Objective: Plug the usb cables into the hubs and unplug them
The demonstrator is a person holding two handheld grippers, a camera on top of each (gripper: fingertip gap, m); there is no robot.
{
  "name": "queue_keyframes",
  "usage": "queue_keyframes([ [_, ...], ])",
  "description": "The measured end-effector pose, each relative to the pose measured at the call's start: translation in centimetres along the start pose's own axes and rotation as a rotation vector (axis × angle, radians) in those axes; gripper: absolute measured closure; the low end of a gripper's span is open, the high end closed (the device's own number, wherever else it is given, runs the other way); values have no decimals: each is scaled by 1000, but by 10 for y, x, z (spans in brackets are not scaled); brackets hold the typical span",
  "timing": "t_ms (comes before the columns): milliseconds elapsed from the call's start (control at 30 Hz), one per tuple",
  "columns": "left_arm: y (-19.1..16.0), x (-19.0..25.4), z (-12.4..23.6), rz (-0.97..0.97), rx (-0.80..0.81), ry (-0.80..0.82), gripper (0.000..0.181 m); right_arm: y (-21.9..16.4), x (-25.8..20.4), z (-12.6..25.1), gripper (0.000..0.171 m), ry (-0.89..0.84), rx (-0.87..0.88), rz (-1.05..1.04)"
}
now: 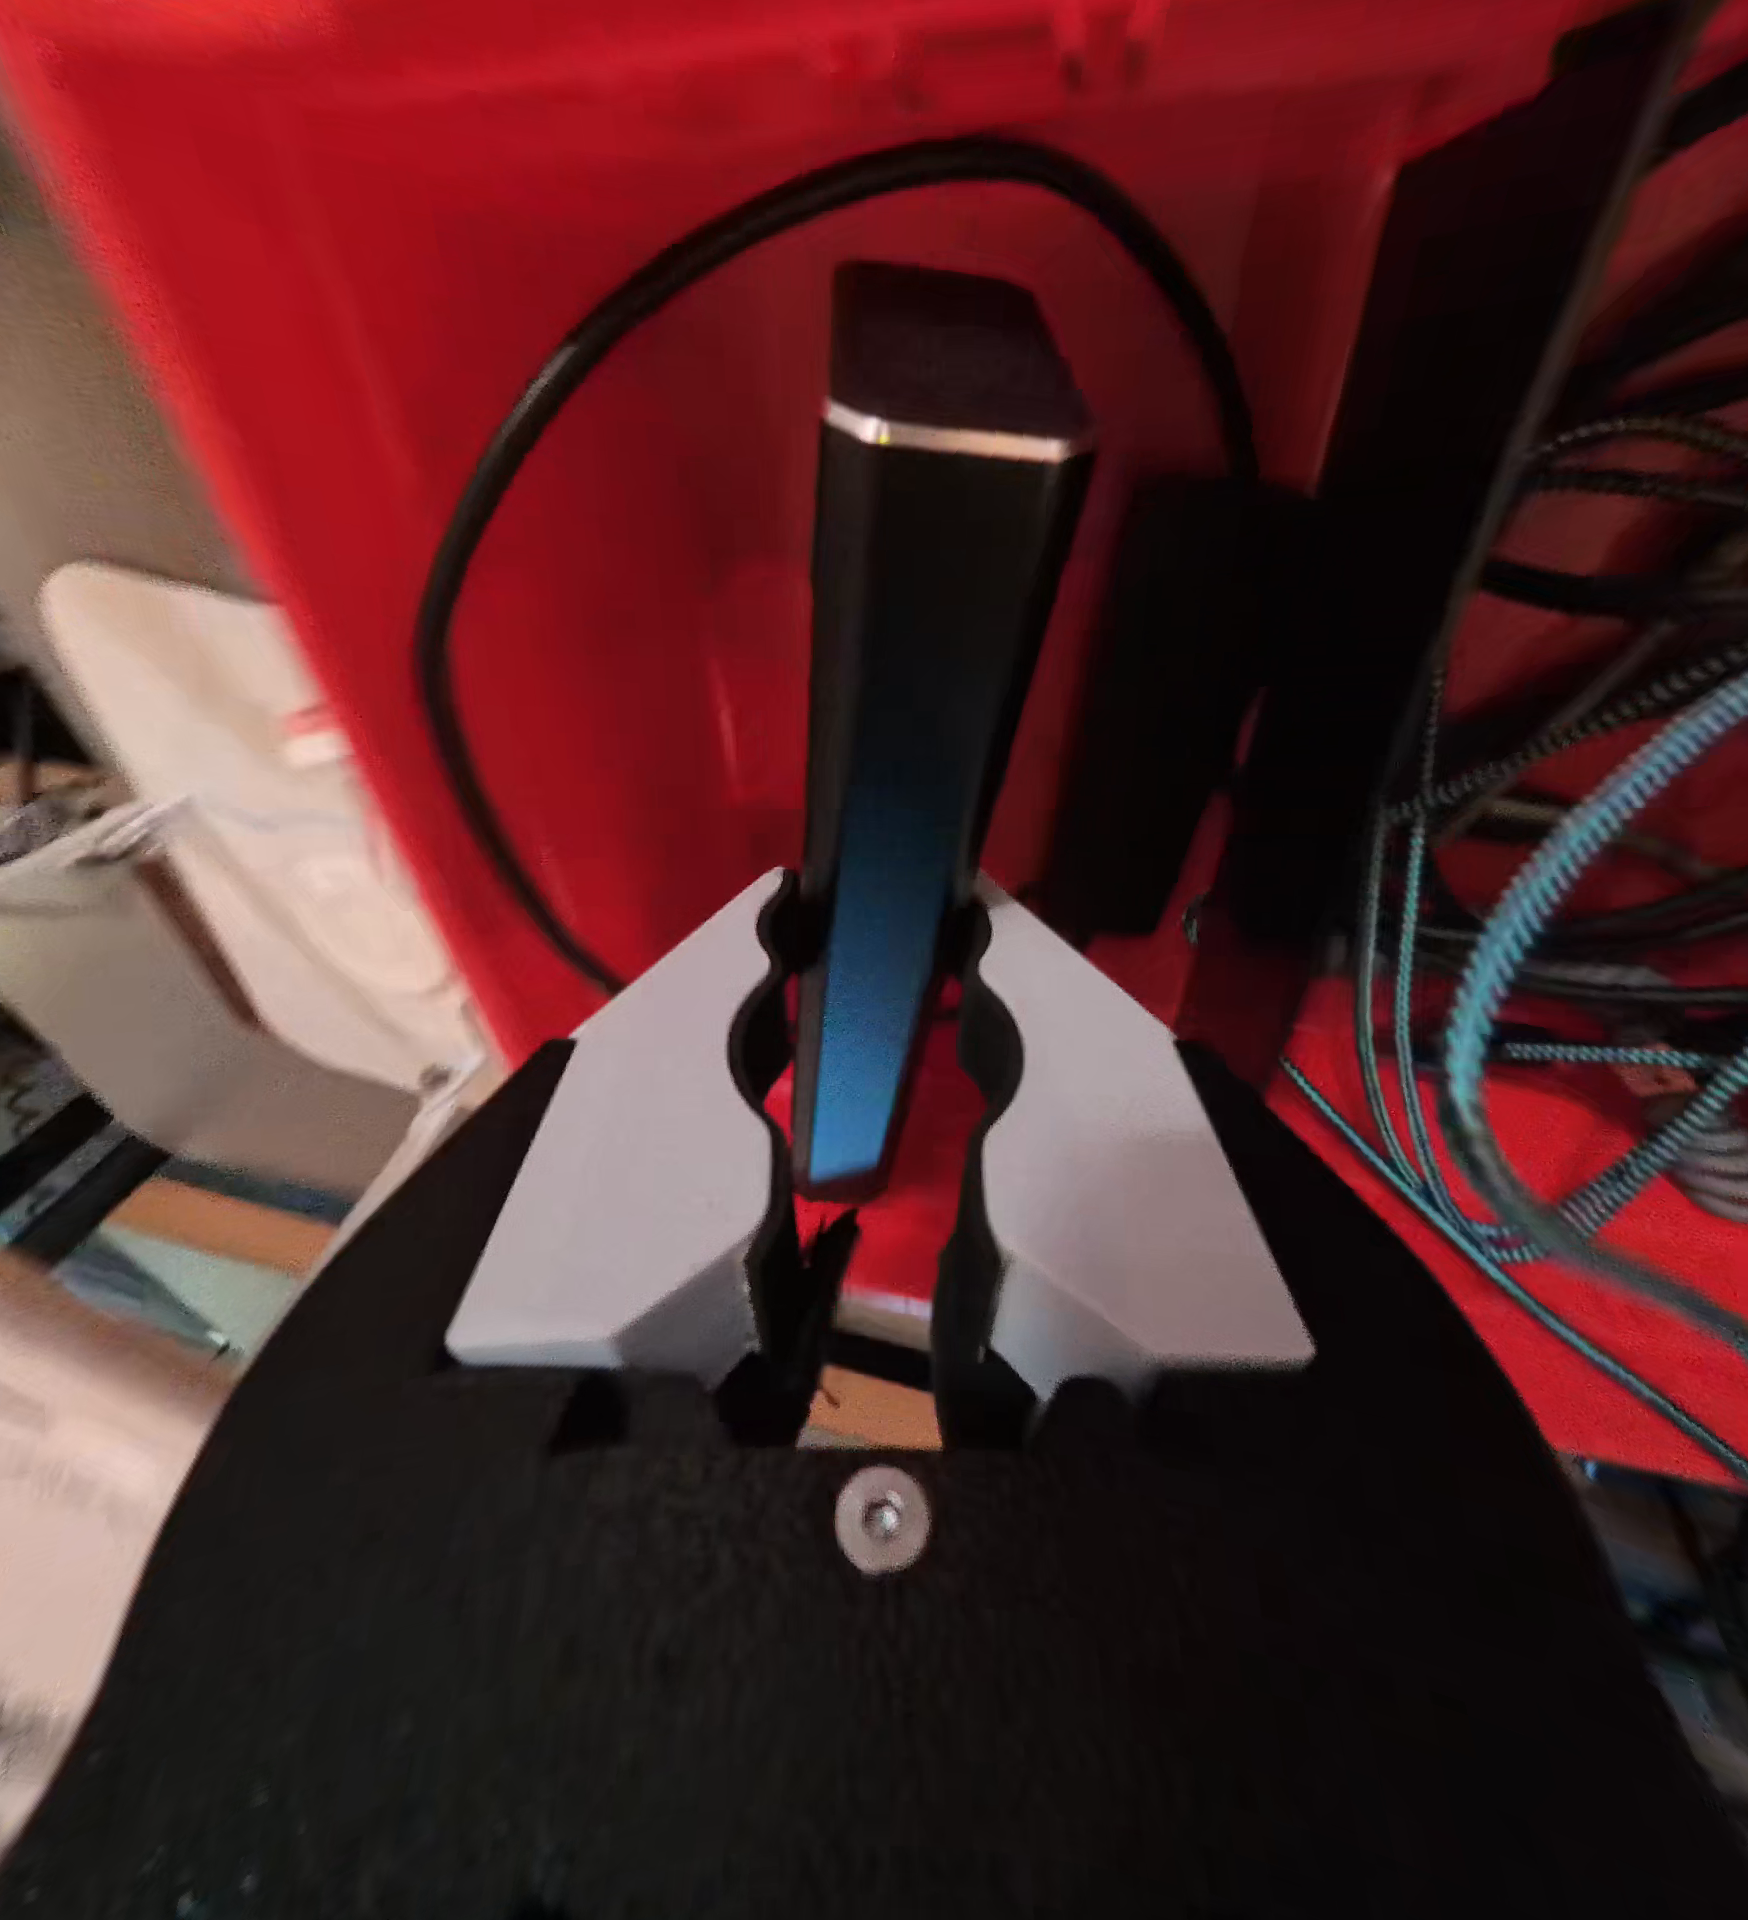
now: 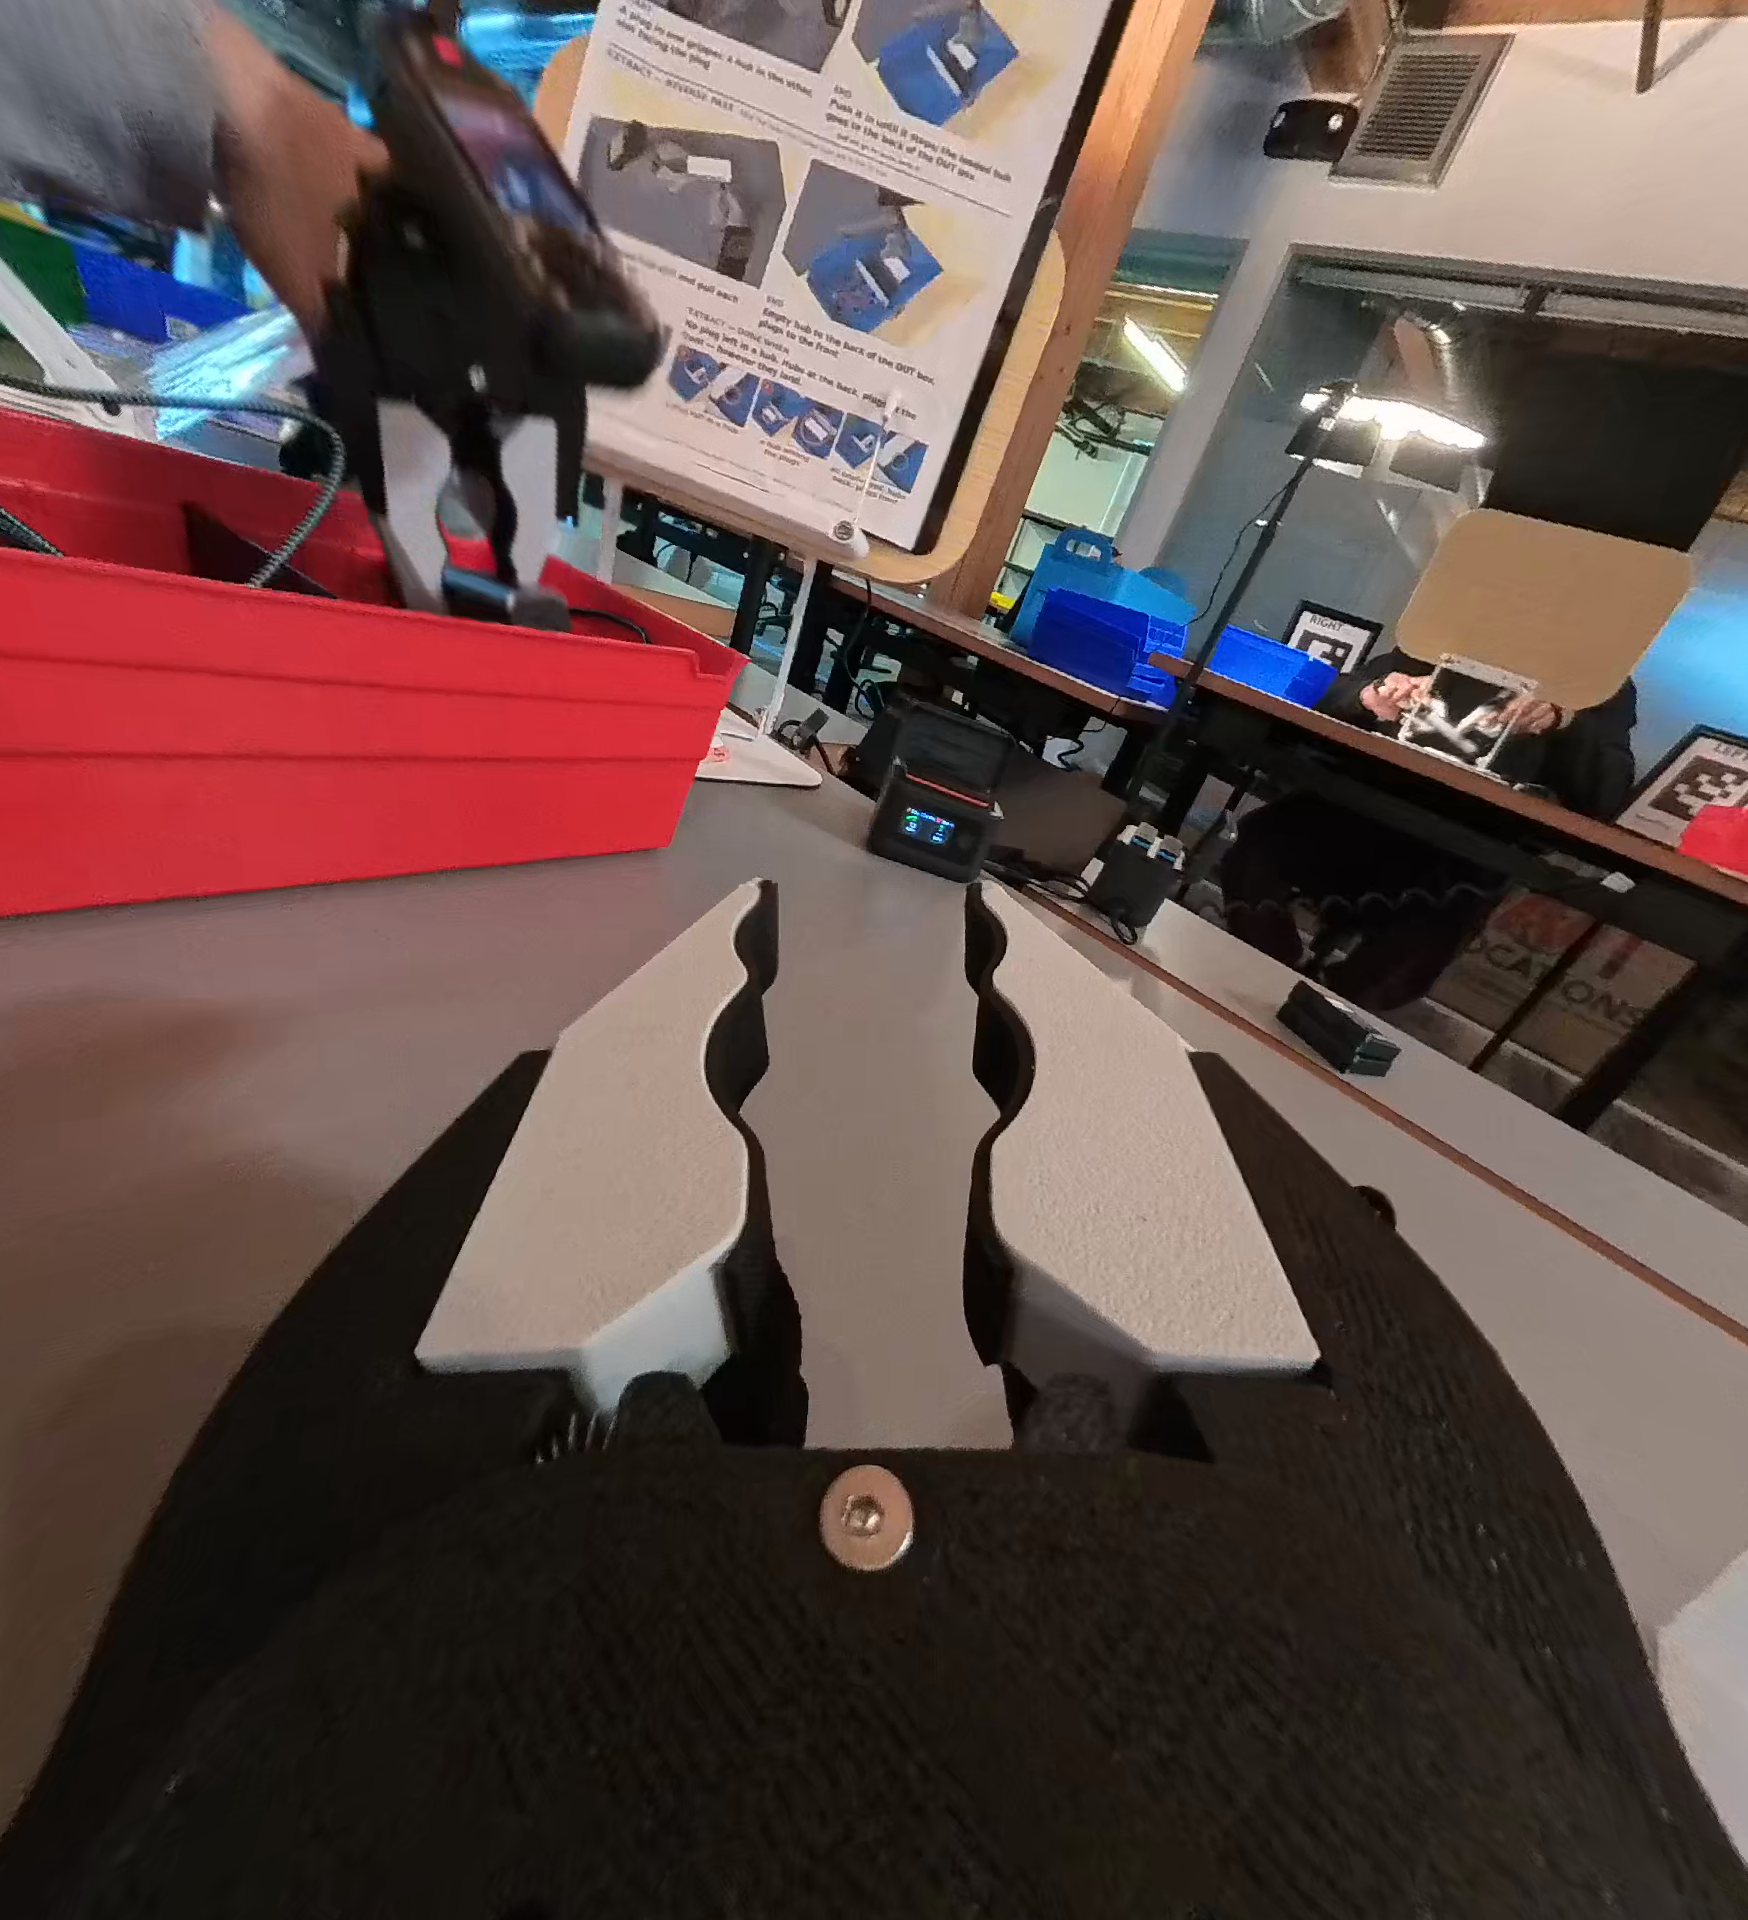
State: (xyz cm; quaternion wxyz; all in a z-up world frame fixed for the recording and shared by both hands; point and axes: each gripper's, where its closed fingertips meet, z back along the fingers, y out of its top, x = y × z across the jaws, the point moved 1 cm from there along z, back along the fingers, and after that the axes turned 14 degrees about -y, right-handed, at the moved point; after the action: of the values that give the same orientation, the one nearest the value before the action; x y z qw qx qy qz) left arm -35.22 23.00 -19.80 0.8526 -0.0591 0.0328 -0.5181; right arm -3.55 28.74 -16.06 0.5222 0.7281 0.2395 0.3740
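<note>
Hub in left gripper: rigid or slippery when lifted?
The hub looks like a stiff, glossy bar, so probably rigid but a little slick. The left gripper pinches only its near end, so it may pivot. Its attached black cable will likely drag.

Grey table point(image 2: 226, 1091), red bin point(image 2: 278, 748), small black device point(image 2: 937, 821) on it

The hub point(image 1: 927, 727) runs down between the left gripper point(image 1: 875, 914) fingers, its lower sides covered by the pads. Its ports don't show. The cables point(image 1: 1597, 831) leave the picture at the right edge, ends unseen. Seen from the right wrist, the left gripper point(image 2: 480, 582) is smeared with blur, its tips behind the bin point(image 2: 309, 717) wall.
</note>
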Motion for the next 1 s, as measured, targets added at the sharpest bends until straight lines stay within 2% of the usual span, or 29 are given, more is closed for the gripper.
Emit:
queue_keyframes([
  [167,-6,-3,97,85,117,213,157,-1,6,-2,139,-38,-3,21],
  [267,19,-14,167,271,356,384,157,-2,16,-3,140,-74,-2,51],
  [333,46,-7,195,387,516,322,156,-4,28,-4,141,-111,-6,89],
  [400,85,3,205,432,672,214,156,-8,46,-4,141,-185,-24,147],
  [533,169,29,180,453,832,-109,156,-25,80,-4,142,-320,-93,280],
  [733,262,49,98,524,843,-516,157,-74,134,-12,143,-509,-301,359],
  [900,313,60,58,560,901,-798,156,-83,183,-2,145,-693,-349,343],
  [1000,327,60,41,578,887,-871,156,-82,202,4,144,-752,-334,282],
])
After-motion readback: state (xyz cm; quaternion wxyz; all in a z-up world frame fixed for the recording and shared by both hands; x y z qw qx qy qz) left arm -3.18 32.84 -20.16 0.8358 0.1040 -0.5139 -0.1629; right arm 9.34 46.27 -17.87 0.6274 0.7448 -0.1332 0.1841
